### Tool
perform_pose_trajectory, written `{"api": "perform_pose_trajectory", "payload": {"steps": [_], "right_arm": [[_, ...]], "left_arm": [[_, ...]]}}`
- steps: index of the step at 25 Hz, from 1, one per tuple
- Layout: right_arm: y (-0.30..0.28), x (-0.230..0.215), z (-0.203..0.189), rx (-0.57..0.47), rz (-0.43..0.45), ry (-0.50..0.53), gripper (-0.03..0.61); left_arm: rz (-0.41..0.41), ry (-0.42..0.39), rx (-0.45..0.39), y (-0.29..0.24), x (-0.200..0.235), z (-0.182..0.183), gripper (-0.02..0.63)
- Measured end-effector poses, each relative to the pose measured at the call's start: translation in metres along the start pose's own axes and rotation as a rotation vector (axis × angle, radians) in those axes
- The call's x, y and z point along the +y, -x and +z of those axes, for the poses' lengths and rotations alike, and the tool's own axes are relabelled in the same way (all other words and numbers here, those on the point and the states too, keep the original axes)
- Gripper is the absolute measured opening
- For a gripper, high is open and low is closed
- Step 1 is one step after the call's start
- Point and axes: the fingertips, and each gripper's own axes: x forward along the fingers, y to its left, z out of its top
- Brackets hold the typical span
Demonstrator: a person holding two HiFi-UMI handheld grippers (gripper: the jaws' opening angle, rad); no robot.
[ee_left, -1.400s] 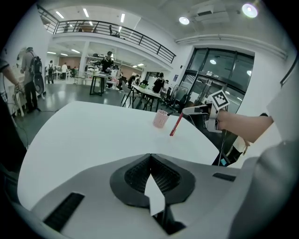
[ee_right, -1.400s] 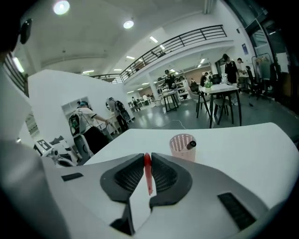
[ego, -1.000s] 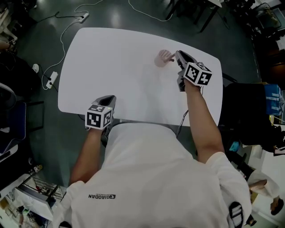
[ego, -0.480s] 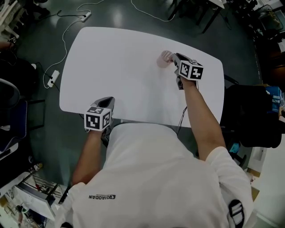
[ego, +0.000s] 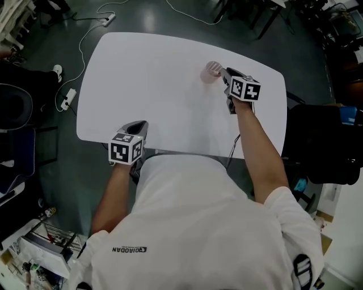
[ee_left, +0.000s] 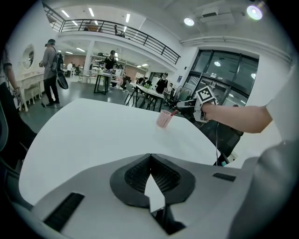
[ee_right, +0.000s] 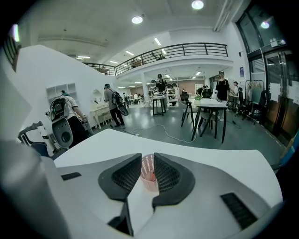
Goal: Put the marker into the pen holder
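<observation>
A: Class of premises?

B: Large open lab or workshop hall.

A: Grounds?

B: One mezzanine [ee_right: 187, 49] with railing. Ceiling lights [ee_right: 137, 19], in rows. Work tables [ee_right: 210, 103], several, on a dark floor. People [ee_right: 110, 105] standing among them. Glazed front [ee_left: 224, 65]. Power strip [ego: 67, 98] loose on the floor.

Dark glossy floor [ego: 142, 17], mezzanine railing [ee_right: 187, 48], round ceiling lights [ee_right: 137, 19], tall windows [ee_left: 224, 70].
</observation>
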Motion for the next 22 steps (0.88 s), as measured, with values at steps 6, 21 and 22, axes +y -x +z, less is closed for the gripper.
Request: {"api": "perform_pose_trajectory", "payload": {"steps": [6, 21, 22], "right_arm": [[0.027, 0.021, 0.003, -0.062, 0.028, 0.002, 0.094], [0.136, 0.126, -0.067, -0.073, 0.349, -0.039, 0.018], [0.142, 0.132, -0.072, -0.056, 0.368, -0.008, 0.018]], "left_arm": [[-0.026, -0.025, 0.008, -0.001, -0.001, 0.002, 0.026], [-0.157, -0.174, -0.051, -0.014, -0.078, 0.047, 0.026], [-0.164, -0.183, -0.054, -0.013, -0.086, 0.047, 0.026]]}}
